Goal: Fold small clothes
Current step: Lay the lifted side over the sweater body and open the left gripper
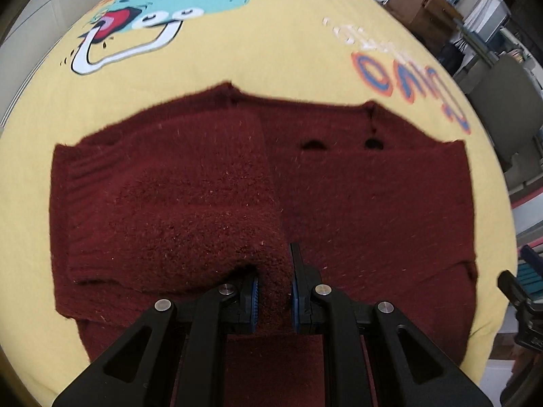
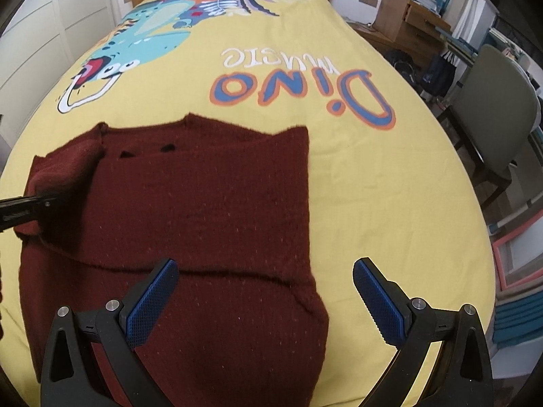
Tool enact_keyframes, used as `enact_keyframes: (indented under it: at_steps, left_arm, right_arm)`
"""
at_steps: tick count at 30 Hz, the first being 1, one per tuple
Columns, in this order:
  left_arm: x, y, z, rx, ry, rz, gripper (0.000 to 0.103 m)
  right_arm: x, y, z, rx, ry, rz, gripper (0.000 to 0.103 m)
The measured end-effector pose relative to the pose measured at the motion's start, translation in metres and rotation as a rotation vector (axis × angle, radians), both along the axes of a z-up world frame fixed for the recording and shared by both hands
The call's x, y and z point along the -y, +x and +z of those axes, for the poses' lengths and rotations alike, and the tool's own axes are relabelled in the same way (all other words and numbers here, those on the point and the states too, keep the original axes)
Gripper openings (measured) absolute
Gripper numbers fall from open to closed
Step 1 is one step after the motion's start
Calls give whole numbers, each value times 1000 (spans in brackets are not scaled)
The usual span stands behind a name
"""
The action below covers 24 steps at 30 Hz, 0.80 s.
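The left gripper (image 1: pixel 274 300) has its fingers (image 1: pixel 251 300) clenched on a bunched fold of the maroon knit sweater (image 1: pixel 356 203). The right gripper (image 2: pixel 264 300) hovers over the garment's near right edge with fingers released and holding nothing. The sweater looks soft, light and floppy, likely to sag and drag rather than keep shape, so hems, cuffs and doubled edges seem the best places to pinch. It is fuzzy, ribbed, dark red, with two small dark holes near the neckline. It lies partly folded on the bed's yellow dinosaur-print bedspread (image 2: pixel 373 176).
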State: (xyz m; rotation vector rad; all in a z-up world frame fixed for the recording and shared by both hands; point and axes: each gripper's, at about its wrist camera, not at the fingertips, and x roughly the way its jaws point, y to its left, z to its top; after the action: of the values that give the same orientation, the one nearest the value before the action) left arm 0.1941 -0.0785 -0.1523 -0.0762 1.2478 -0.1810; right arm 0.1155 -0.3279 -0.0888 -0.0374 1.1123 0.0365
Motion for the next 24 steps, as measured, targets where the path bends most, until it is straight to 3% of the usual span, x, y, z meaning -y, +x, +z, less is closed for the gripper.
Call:
enact_keyframes:
  at_steps: [7, 10, 14, 17, 20, 24]
  left_arm:
    - [-2, 0, -22, -42, -6, 8, 19]
    - [-3, 3, -25, -72, -31, 20, 37]
    - [-3, 5, -23, -87, -49, 41, 78]
    - [-2, 4, -20, -77, -36, 36, 83]
    - [0, 2, -18, -70, -16, 24, 102]
    - [-3, -7, -9, -52, 3, 9, 102]
  right_arm:
    - [1, -6, -13, -21, 14, -6, 103]
    - [1, -8, -17, -27, 21, -10, 103]
    - [0, -10, -18, -18, 37, -6, 103]
    - [-2, -11, -19, -18, 33, -4, 103]
    - [-2, -11, -18, -14, 41, -4, 103]
    - [-1, -10, -18, -12, 41, -9, 103]
